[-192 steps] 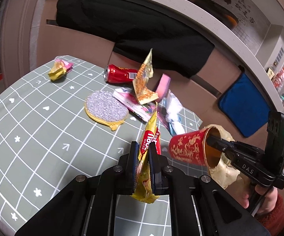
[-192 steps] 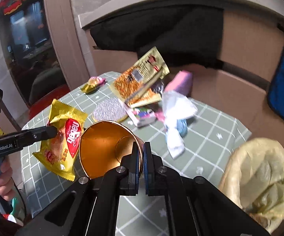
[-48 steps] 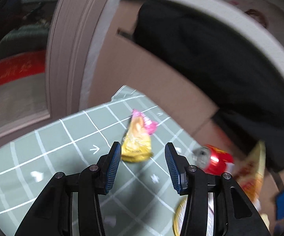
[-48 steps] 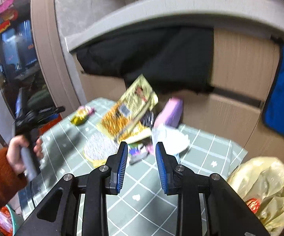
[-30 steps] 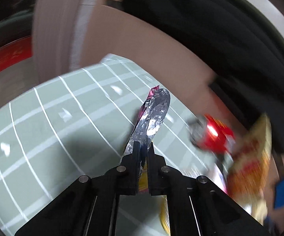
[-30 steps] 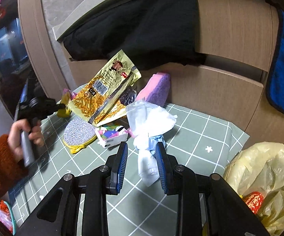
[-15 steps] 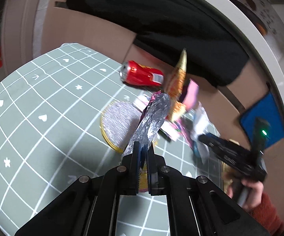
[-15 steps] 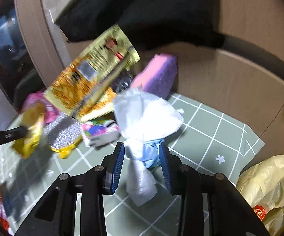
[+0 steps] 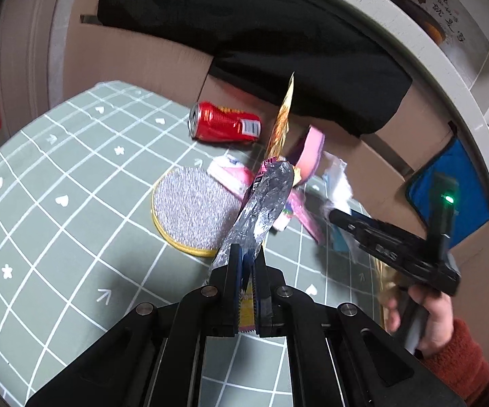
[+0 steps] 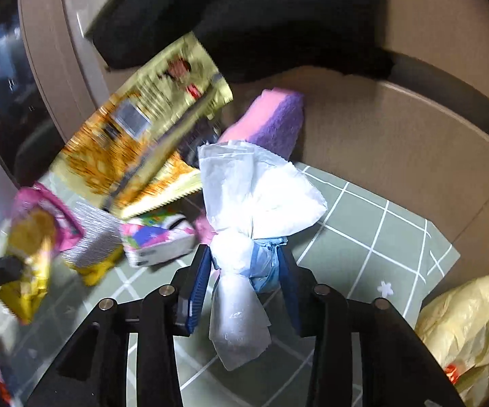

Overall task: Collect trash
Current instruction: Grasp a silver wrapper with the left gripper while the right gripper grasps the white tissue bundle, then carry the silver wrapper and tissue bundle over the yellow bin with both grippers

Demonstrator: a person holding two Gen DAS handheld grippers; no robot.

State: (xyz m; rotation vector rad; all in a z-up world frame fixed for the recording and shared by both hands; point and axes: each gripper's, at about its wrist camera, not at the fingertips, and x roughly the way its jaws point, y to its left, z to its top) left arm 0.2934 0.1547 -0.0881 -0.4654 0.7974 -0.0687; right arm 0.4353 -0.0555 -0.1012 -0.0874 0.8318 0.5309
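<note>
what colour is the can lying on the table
Red, with a silver top; the can shows best in the left wrist view.

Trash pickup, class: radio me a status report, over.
Left gripper shut on a foil wrapper. Right gripper open around the white tissue bundle, not gripping. Yellow trash bag at table edge; nothing blocking.

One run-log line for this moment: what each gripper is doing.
left gripper: shut on foil wrapper above table | right gripper: jaws open around white bag, not gripped | trash bag: at table edge
</note>
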